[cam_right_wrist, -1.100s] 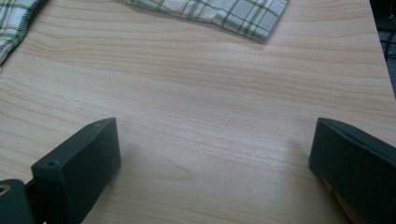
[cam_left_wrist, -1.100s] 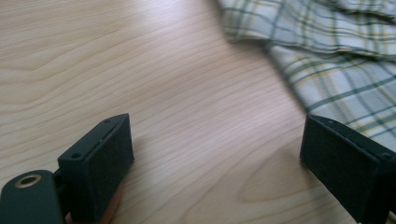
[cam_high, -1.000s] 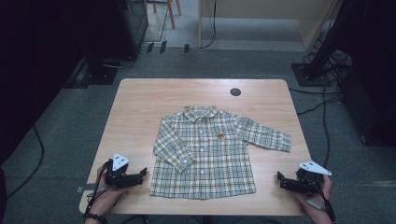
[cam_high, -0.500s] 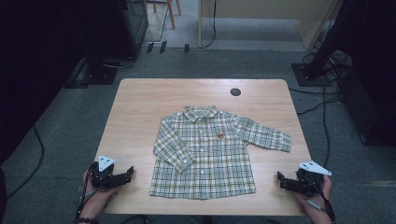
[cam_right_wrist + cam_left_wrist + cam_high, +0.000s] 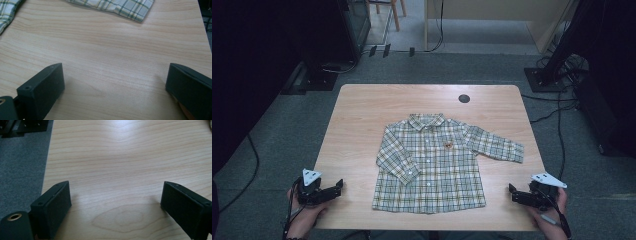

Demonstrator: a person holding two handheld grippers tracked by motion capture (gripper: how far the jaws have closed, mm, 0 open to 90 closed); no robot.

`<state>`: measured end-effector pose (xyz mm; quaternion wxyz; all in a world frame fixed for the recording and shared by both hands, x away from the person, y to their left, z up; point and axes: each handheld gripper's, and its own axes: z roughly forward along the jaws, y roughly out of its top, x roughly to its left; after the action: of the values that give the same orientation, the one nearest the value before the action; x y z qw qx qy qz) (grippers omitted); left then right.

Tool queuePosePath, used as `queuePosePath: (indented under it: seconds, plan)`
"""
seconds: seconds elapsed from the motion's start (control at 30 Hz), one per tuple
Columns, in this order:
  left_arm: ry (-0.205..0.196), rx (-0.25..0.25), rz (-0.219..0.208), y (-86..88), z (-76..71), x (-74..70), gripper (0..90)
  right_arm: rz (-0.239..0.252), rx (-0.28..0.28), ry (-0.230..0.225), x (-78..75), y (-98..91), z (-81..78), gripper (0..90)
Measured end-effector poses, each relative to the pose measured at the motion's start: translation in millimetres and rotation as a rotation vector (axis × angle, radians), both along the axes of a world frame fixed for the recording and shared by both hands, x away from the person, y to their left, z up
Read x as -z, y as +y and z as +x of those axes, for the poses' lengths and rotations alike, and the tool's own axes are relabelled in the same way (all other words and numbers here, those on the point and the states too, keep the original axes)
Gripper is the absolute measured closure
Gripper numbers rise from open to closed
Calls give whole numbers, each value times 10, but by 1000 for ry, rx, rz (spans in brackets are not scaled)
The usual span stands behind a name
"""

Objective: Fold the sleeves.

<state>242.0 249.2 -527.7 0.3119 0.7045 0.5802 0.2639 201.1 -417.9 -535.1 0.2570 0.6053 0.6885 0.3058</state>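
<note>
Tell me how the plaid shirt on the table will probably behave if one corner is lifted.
The plaid shirt lies flat with thin edges, so it is probably floppy and would drape and fold. It looks small, so likely light. On the smooth wooden table, it may slide when pushed.

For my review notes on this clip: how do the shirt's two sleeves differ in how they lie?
On the plaid shirt, the sleeve at the picture's left is folded inward over the shirt's front, while the sleeve at the picture's right stretches out sideways on the bare table. So the left one lies on cloth and the right one on wood. Both lie flat and share the same check pattern.
</note>
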Motion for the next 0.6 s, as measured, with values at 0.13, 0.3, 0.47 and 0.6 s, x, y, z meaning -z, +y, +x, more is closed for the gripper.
queuePosePath:
  seconds: [0.13,0.3,0.47,0.6]
  plan:
    - [-1,-20,-2,67,-7,0,97,0,0,0,0,-1,0,18]
    - [-3,-56,-9,158,-13,0,98,3,6,-1,0,-1,5,17]
    - [-8,-51,-49,203,-21,-6,98,12,13,-6,-5,-13,-3,37]
    - [-2,-36,-3,133,-21,0,98,32,-21,-32,-21,-30,-36,45]
